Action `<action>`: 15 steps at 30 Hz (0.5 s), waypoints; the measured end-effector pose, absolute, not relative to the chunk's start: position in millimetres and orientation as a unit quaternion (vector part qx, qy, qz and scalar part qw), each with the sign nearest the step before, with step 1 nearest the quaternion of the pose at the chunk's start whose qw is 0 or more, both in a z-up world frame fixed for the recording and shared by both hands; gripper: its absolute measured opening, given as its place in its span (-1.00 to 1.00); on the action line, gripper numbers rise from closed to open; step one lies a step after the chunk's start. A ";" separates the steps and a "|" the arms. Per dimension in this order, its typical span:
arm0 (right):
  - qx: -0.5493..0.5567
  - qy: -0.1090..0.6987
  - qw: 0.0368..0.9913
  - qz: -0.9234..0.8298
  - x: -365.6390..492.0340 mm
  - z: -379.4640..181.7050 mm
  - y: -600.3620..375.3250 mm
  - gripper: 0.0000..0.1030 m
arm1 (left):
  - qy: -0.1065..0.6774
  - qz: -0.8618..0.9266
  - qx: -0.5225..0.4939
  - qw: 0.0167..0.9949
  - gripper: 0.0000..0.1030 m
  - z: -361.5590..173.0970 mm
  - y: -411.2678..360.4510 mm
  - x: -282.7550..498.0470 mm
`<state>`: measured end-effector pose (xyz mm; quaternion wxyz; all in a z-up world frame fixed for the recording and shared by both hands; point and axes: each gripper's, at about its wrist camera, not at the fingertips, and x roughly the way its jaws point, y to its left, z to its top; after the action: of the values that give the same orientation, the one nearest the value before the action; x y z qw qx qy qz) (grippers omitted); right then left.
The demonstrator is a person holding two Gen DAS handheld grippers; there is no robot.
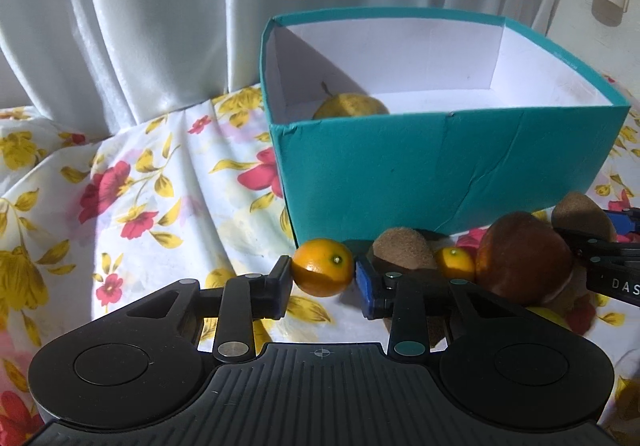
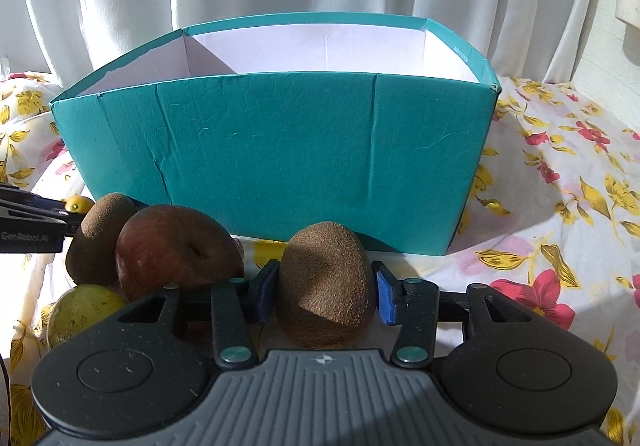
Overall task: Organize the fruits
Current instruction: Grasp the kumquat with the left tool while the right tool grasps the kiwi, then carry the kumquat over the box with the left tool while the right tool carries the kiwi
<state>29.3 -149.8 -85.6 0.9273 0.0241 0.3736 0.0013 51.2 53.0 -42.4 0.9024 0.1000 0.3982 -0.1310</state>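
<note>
A small orange (image 1: 323, 267) sits between the left gripper (image 1: 323, 286) fingers, both pads touching its sides, just in front of the teal box (image 1: 440, 174). A kiwi (image 2: 326, 288) stands between the right gripper (image 2: 326, 294) fingers; the pads lie at its sides, but contact cannot be confirmed. Beside it lie a red apple (image 2: 176, 250), a second kiwi (image 2: 100, 234), a yellow-green fruit (image 2: 80, 310) and another small orange (image 1: 455, 263). A pear (image 1: 350, 106) rests inside the box. All stand on a floral cloth (image 1: 140, 186).
</note>
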 end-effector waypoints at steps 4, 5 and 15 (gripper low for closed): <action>0.016 0.363 0.931 -0.011 15.9 -71.9 -154.7 -0.08 | 0.374 -0.140 0.103 0.911 -0.29 -14.3 43.2 34.7; 0.012 0.358 0.934 -0.014 11.8 -66.7 -155.8 -0.08 | 0.367 -0.140 0.104 0.914 -0.29 -7.3 39.9 30.9; 0.027 0.254 0.966 -0.022 -3.8 14.9 -171.6 -0.08 | 0.330 -0.159 0.103 0.925 -0.29 64.5 6.5 28.3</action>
<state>-3.8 -171.6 14.9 0.9664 0.0274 0.2545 -0.0225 28.3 6.5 64.5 0.9249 0.1029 0.3295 -0.1592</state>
